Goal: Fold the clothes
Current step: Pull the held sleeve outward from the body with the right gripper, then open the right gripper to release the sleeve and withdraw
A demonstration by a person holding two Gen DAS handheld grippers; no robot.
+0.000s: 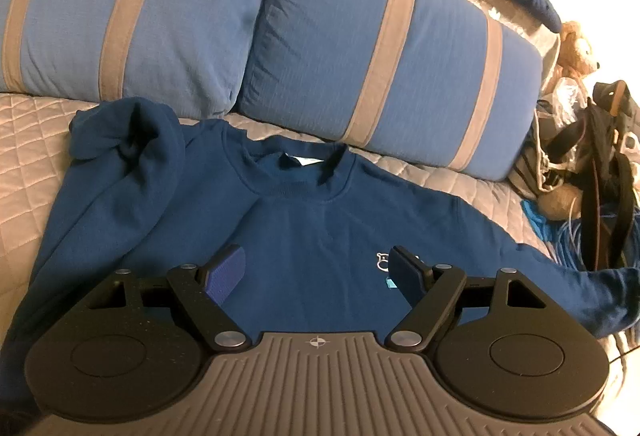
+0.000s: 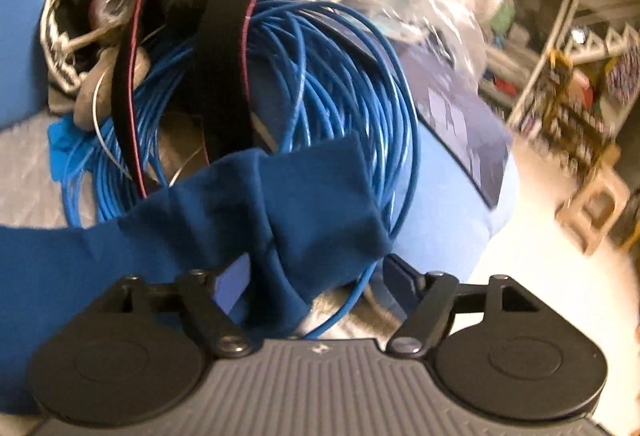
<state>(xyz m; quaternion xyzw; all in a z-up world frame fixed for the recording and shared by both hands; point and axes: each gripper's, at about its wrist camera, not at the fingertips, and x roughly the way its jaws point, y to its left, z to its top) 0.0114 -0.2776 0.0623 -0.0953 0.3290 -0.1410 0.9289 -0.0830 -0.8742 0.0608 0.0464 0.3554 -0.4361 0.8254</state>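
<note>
Garment: navy cotton crew-neck sweatshirt [image 1: 320, 232] is spread face-up on quilted beige bedcover [image 1: 36, 140].
Left gripper [image 1: 316, 272]: fingers apart, held above chest.
Right gripper [image 2: 316, 276]: fingers apart; sleeve cuff [image 2: 304, 204] is draped between them, apparently for straightening.

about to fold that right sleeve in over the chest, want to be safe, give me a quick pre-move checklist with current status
1. Left hand-held gripper open and free of cloth: ok, it hangs over the chest of the blue sweatshirt with its jaws spread.
2. Right hand-held gripper around the sleeve end: cannot tell, jaws are spread with the fabric bunched between them, not clamped.
3. Sleeve clear of the blue cable coil: not ok, the sleeve lies across the coil.
4. Other sleeve flat: not ok, it is bunched near the pillow.
5. Body lying flat, collar up: ok.
6. Right view sharp: not ok, blurred.
</note>
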